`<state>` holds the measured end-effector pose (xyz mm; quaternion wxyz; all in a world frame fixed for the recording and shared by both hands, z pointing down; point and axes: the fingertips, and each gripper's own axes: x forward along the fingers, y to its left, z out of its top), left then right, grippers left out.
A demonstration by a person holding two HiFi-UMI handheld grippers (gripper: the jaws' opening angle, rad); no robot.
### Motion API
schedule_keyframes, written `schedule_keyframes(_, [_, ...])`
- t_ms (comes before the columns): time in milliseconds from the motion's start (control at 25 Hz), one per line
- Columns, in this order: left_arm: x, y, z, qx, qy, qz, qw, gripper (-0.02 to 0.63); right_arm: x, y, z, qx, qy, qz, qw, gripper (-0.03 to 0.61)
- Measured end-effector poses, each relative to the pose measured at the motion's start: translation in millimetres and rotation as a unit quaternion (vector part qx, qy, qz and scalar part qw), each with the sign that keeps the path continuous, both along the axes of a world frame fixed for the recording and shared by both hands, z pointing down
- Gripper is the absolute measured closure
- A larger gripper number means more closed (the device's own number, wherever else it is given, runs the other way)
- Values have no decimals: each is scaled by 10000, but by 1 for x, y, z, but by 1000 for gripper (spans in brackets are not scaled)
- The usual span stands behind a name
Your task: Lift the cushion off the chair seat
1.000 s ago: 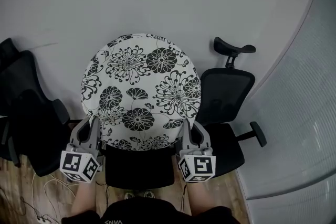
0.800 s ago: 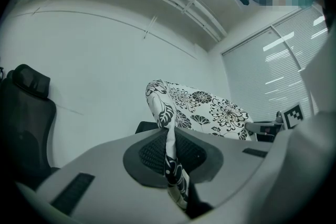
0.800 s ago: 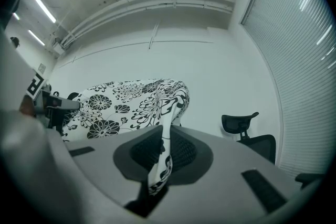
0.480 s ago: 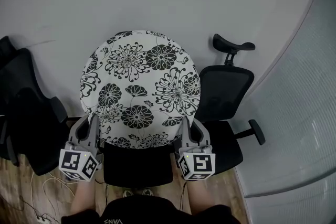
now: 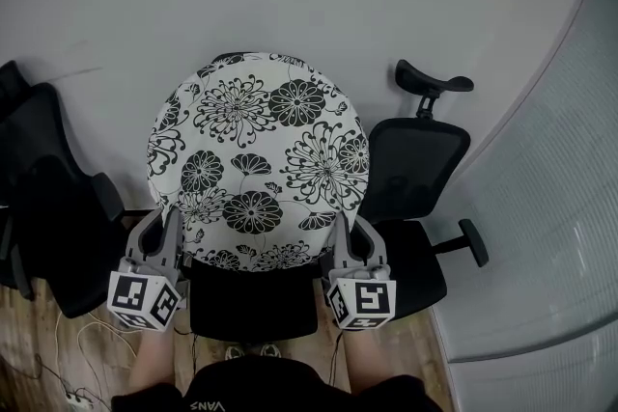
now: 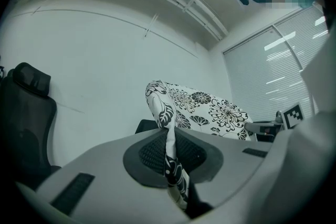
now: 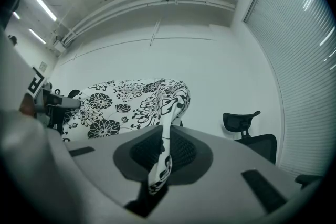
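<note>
Pinching opposite cushion (image 5: pixel 259 159) edges, left gripper (image 5: pixel 162 233) and right gripper (image 5: pixel 349 237) flank it.

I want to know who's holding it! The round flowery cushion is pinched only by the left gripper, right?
No. The round flowery cushion is pinched by both the left gripper and the right gripper; the right gripper view shows fabric clamped in its jaws.

Left gripper (image 5: pixel 166 229), right gripper (image 5: pixel 344 232): jaws tight

Even overhead light, soft shadows; gripper views fisheye, dark corners, blurred foreground.
</note>
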<state>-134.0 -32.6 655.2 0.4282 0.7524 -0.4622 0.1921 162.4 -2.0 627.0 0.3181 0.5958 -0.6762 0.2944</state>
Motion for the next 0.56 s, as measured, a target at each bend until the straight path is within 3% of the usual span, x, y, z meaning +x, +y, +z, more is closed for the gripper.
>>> schedule_keyframes(560, [0, -1, 2, 26, 13, 50, 10000, 583, 0, -1, 1, 38, 29, 9, 10000, 545])
